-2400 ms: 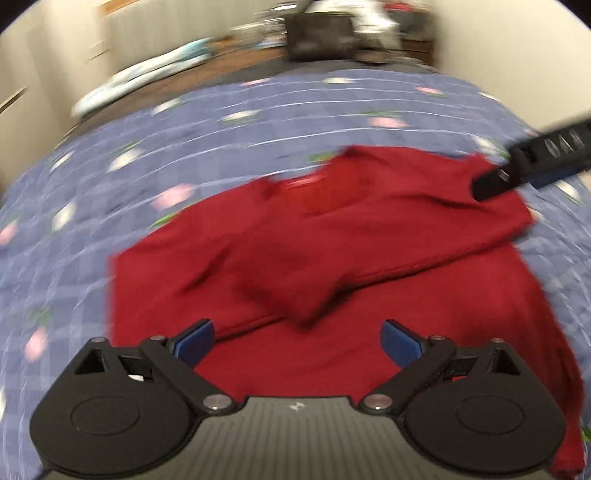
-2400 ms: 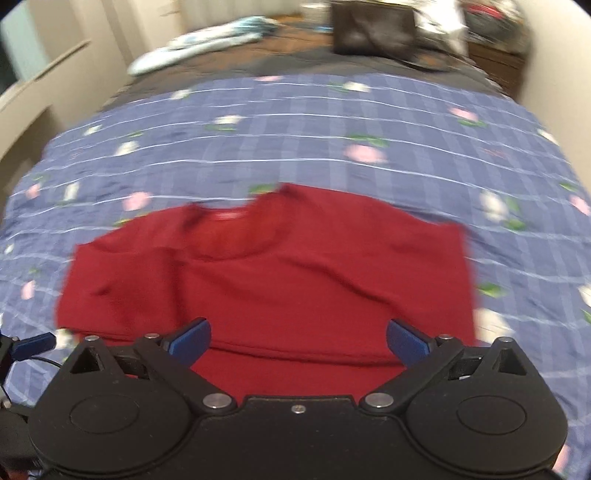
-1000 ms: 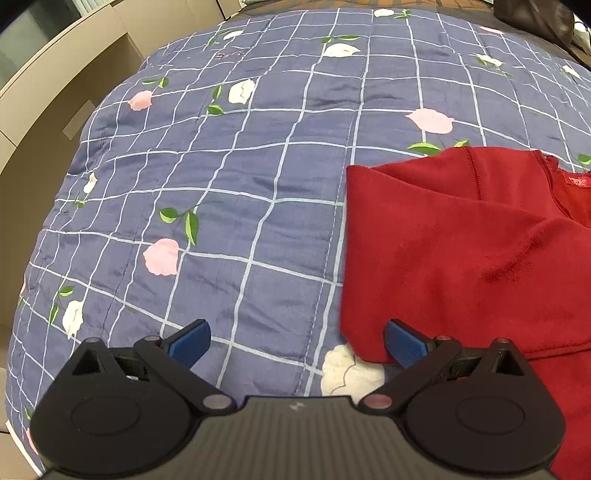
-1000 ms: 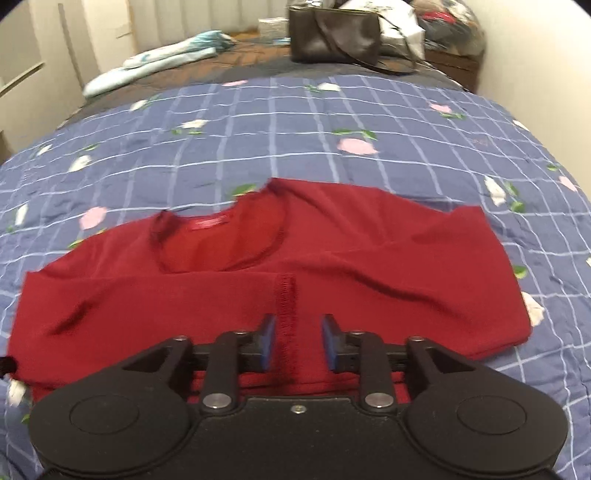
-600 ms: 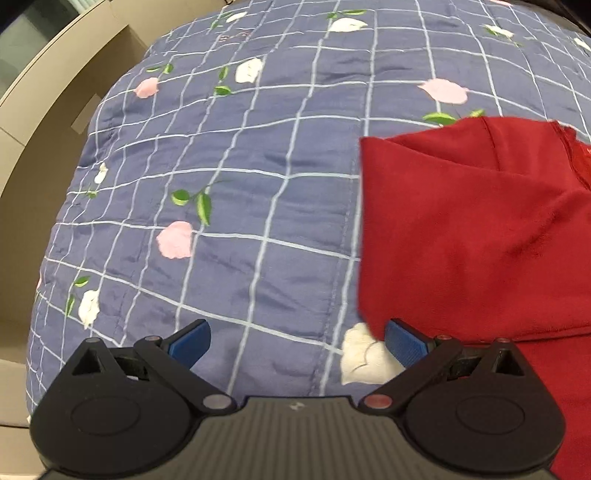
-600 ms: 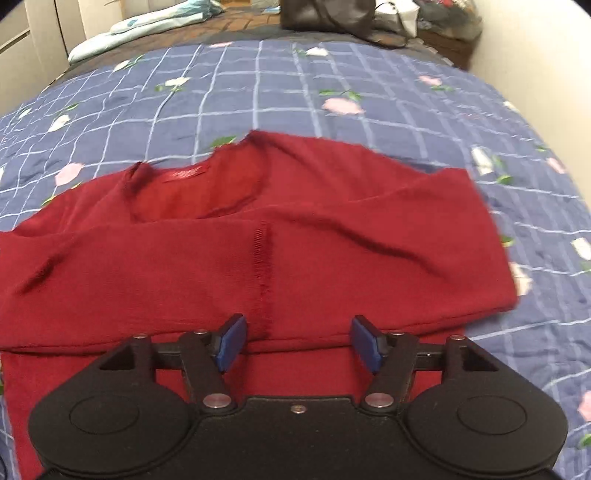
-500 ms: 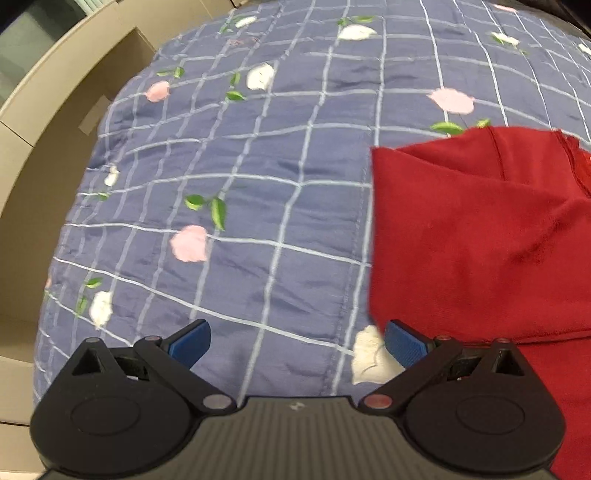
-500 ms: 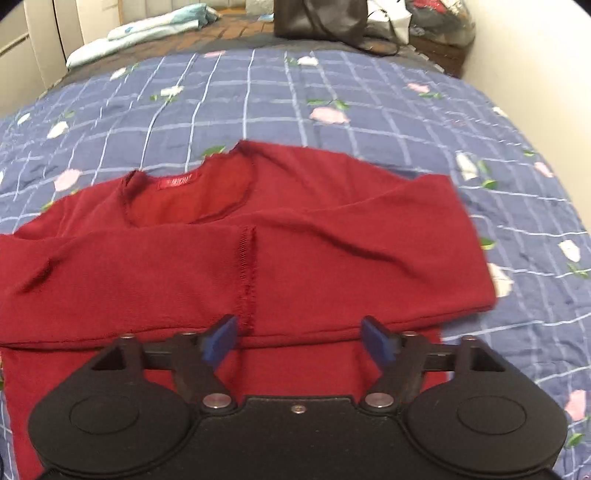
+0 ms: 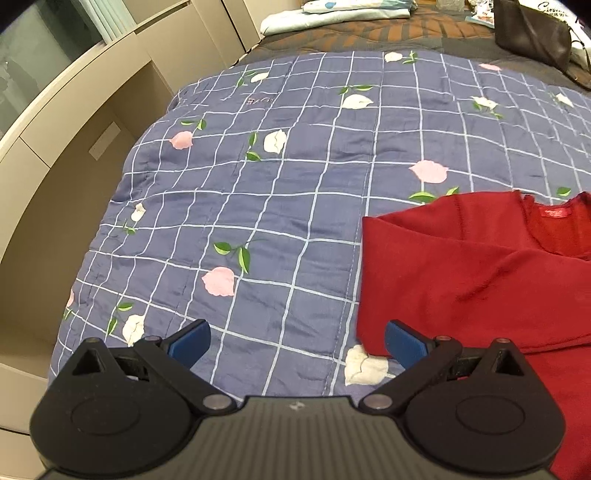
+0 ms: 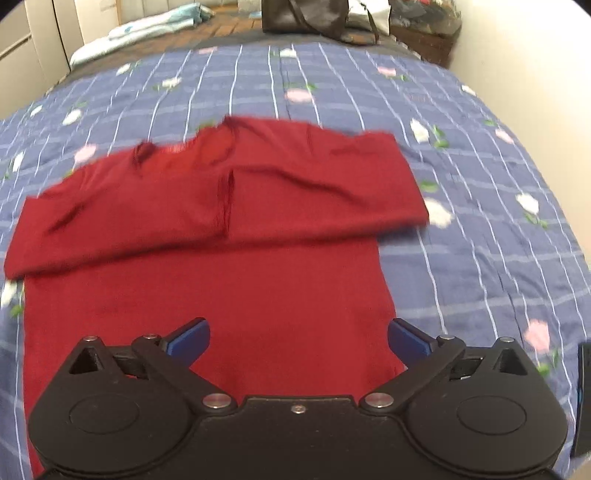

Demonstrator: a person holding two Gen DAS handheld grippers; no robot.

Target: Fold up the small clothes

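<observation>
- The red sweater [image 10: 207, 295] lay face up on the blue floral quilt [image 10: 480, 236], both sleeves already crossed over the chest, their cuffs meeting near the middle.
- The right gripper [image 10: 297, 341] hung over the hem end of the garment with its jaws spread wide and nothing between them.
- The left gripper [image 9: 295, 341] was likewise released and empty, off the garment's edge, with the sweater's folded sleeve corner [image 9: 373, 345] at about 3 o'clock, just beside its right pad.
- The step in hand was probably the bottom-to-top fold. To do it well, each gripper should pinch one hem corner through both layers, lift together and level, and carry the hem toward 12 o'clock without dragging the sleeves askew.
- The right wrist view showed the whole garment, its sleeve overlap and the body below, though blurred; the hem itself was hidden under the gripper.
- The left wrist view gave sharp detail instead: the collar label [image 9: 557, 212] at 2 o'clock, the sleeve's clean folded edge, a cabinet [image 9: 74, 122] at 10 o'clock and a dark bag [image 9: 532, 31] at 1 o'clock.
</observation>
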